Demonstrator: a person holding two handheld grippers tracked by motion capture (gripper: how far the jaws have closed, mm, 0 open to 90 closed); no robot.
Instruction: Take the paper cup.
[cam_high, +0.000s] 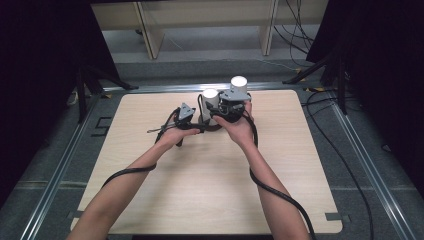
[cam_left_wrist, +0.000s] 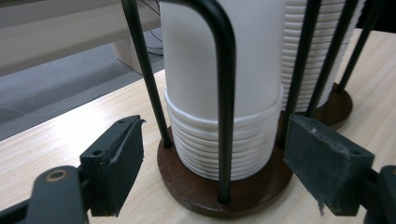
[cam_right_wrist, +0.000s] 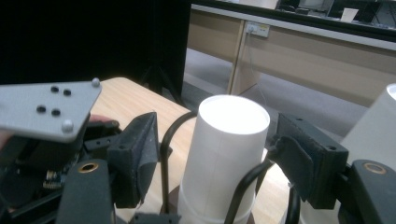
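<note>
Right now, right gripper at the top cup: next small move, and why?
Probably close the right gripper onto the top cup: the jaws flank it without touching, the left gripper brackets the holder base, so the cup could then be lifted off.

Both my forearms are reaching forward over the table, bare, with a cable trailing along each. My left hand (cam_high: 172, 136) is holding the left gripper (cam_high: 186, 120) low and nearly level, pointing to the right. Its two jaws are standing apart, and their pads (cam_left_wrist: 122, 158) are not pressing on anything. My right hand (cam_high: 235, 126) is holding the right gripper (cam_high: 231, 104) higher, close beside the left one. Its jaws are standing open too, with the pads (cam_right_wrist: 140, 154) touching nothing.
</note>
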